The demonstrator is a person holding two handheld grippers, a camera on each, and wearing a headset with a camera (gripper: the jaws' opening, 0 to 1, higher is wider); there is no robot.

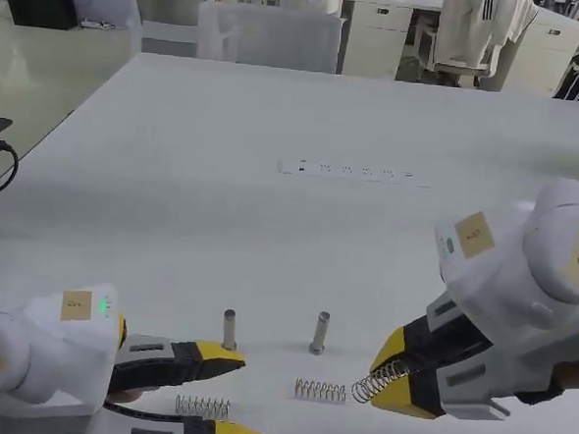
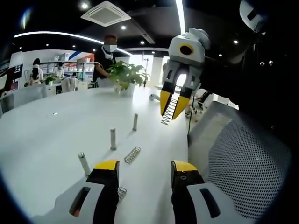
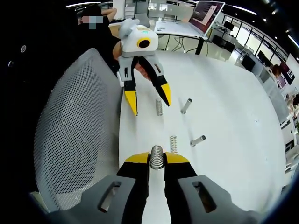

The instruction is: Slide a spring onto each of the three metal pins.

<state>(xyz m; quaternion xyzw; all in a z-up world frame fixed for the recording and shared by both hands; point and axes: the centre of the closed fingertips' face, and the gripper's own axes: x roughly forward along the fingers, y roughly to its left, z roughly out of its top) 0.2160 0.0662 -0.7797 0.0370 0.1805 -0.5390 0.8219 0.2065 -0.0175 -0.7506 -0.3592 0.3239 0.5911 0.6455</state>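
Two upright metal pins [image 1: 230,328] [image 1: 321,332] stand on the white table [image 1: 269,226]. The left gripper view shows three pins in a row [image 2: 84,163] [image 2: 112,138] [image 2: 135,122]. My right gripper [image 1: 390,381] is shut on a spring [image 1: 376,381], which it holds above the table; the coil end shows between its tips [image 3: 157,156]. My left gripper [image 1: 239,398] is open and low over the table, and a second spring [image 1: 202,405] lies between its jaws. A third spring [image 1: 320,389] lies loose between the two grippers.
A flush power strip [image 1: 351,171] sits in the tabletop further back. A grey mesh chair [image 3: 79,121] stands at the near table edge. A potted plant [image 2: 126,74] and a person [image 2: 106,58] are at the table's far end.
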